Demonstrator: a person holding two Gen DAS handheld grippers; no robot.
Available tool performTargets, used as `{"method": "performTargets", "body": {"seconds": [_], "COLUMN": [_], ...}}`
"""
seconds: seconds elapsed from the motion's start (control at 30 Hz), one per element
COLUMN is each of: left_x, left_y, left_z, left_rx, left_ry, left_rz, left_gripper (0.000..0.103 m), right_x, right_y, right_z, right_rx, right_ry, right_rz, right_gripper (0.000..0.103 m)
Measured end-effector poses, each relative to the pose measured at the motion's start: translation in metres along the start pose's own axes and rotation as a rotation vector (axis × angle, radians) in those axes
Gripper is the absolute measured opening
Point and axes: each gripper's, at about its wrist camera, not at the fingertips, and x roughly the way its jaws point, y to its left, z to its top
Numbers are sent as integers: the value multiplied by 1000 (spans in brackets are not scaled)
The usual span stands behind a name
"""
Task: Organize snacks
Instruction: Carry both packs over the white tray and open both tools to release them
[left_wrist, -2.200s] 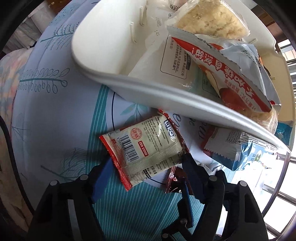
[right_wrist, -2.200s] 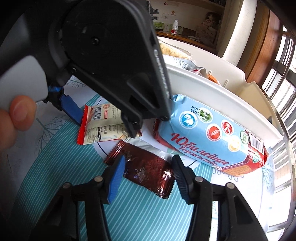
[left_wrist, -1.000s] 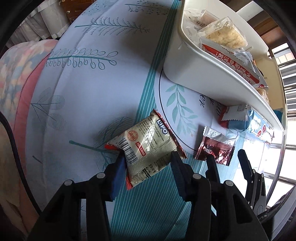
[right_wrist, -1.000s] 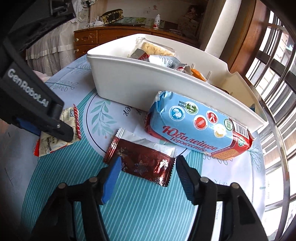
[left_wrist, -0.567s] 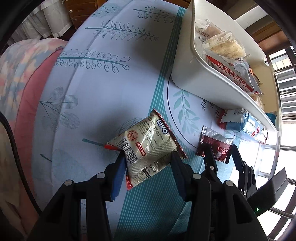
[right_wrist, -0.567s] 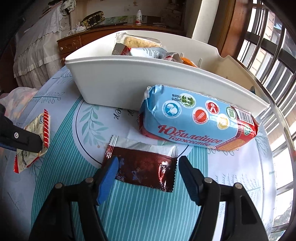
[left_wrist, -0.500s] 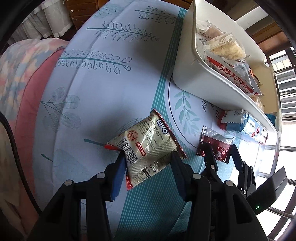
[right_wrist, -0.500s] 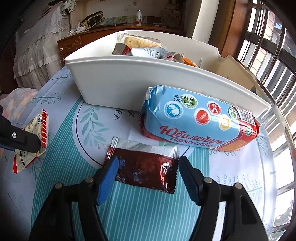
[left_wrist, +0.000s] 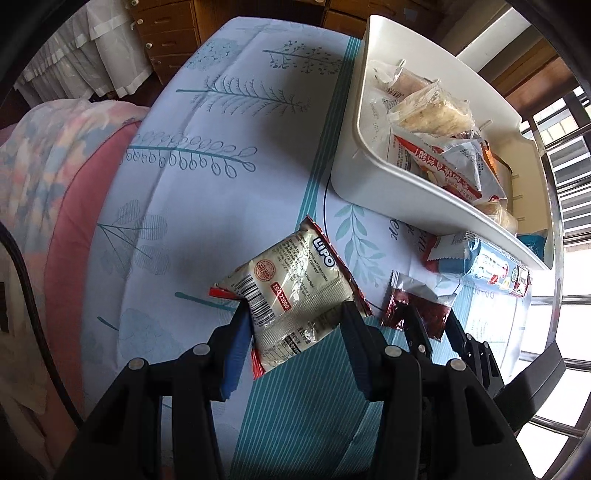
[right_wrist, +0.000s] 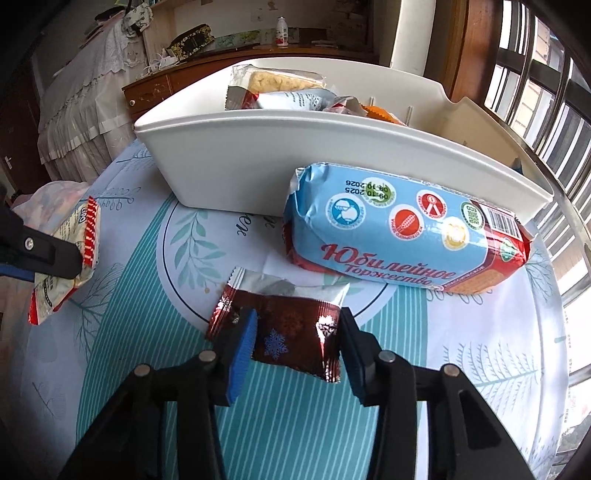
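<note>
A dark red foil snack packet (right_wrist: 291, 338) printed with a blue snowflake lies flat on the tablecloth (right_wrist: 295, 424), in front of the white snack bin (right_wrist: 258, 166) and well short of its wall. The right gripper (right_wrist: 297, 343) straddles this packet: its two fingers are narrowed to the packet's sides, and the foil looks slightly puckered, so it seems to be pinched, though a firm grip cannot be confirmed. The packet appears light, thin and crinkly; foil is slippery, so a hold across the padded middle, not the flat crimped ends, seems safest.

To the left of the bin, the left gripper (left_wrist: 295, 325) holds a cream Lipo snack packet (left_wrist: 291, 291) with red crimped edges. Its fingers press the packet's lower half from both sides, and from the right wrist view the packet seems raised off the cloth. It looks soft and puffy, probably brittle inside, so a gentle squeeze is wise.

Touching the bin's front wall lies a large blue biscuit pack (right_wrist: 402, 229) with Cyrillic lettering, bulkier and likely heavier than either packet. Just in front of it sits a small silver-white wrapper (right_wrist: 288, 286), partly under the foil packet. The bin already contains several wrapped snacks, including a pale rice cracker bar (left_wrist: 430, 112).
</note>
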Motion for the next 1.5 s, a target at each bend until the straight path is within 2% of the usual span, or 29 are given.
{"method": "performTargets", "body": {"seconds": [0.23, 0.47, 0.67, 0.83, 0.97, 1.17, 1.33, 1.5], "left_x": [-31, -49, -70, -85, -93, -94, -89, -81], "left_y": [-26, -48, -73, -95, -107, -124, -135, -145], "left_z": [7, 16, 21, 24, 27, 30, 35, 37], "left_rx": [15, 23, 49, 88, 106, 138, 150, 162], "left_ry": [-146, -243, -350, -453, -532, -624, -655, -681], "left_rz": [21, 14, -19, -49, -73, -115, -189, -244], "left_gripper": [47, 47, 47, 47, 47, 47, 47, 48], "right_x": [-9, -27, -54, -82, -96, -104, -99, -82], "right_y": [1, -6, -25, -43, -65, -100, -126, -143], "right_z": [-4, -5, 7, 24, 42, 64, 71, 74], "right_rx": [-42, -87, -112, -124, -135, -111, -64, -44], "right_ry": [16, 8, -32, -102, -150, -222, -277, -287], "right_rz": [62, 159, 225, 249, 248, 202, 164, 140], "right_gripper": [35, 33, 33, 33, 33, 33, 33, 33]}}
